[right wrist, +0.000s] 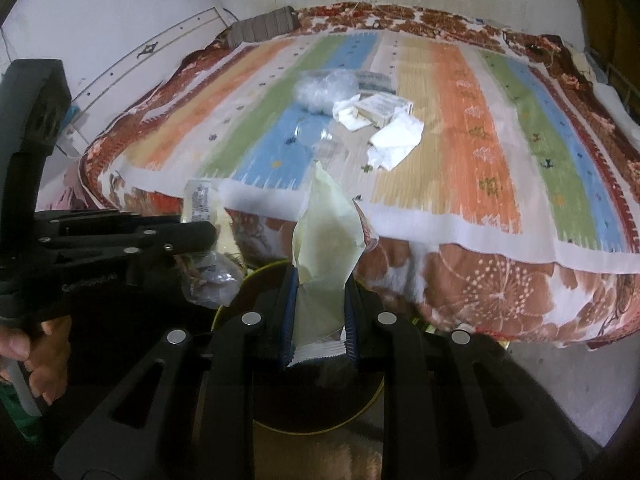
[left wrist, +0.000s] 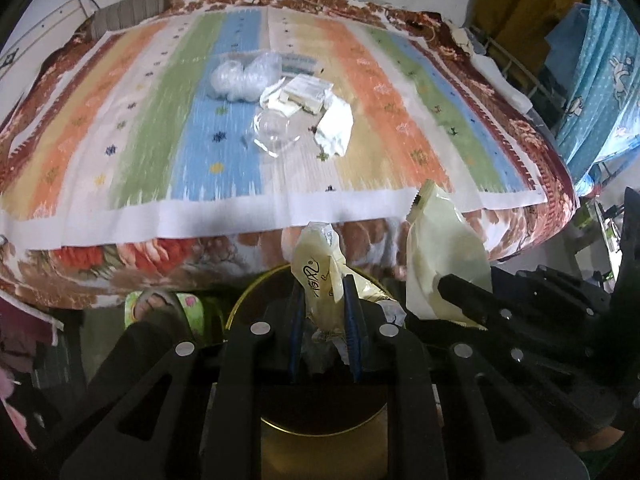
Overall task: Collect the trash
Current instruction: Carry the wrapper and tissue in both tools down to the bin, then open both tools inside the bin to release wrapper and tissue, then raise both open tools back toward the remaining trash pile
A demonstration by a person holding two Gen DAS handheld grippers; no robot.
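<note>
1. The left gripper [left wrist: 323, 312] was clamped on a crumpled cream wrapper [left wrist: 316, 268] with printed lettering, the wrapper standing up out of the jaws with its long axis running forward along the fingers
2. The right gripper [right wrist: 320, 312] was closed on a pale yellow packet [right wrist: 326, 236], likewise upright between the blue pads, its torn tip pointing away from the camera
3. Both pieces hung directly over the gold-rimmed bin [left wrist: 244, 300], whose dark mouth showed beneath each set of jaws; in the right view the bin's rim [right wrist: 224, 308] curved just under the held packet
4. The relation that mattered for the coming move was vertical: the bin lay straight below both jaws, so release looked to need only an opening of the fingers, with neither hand clearly nearer
5. More trash remained on the striped blanket [left wrist: 400, 92] well ahead of both grippers: a clear plastic bag [left wrist: 240, 76], a clear lid [left wrist: 276, 128], a small carton [left wrist: 304, 90] and crumpled white paper [left wrist: 334, 124], grouped near one another
</note>
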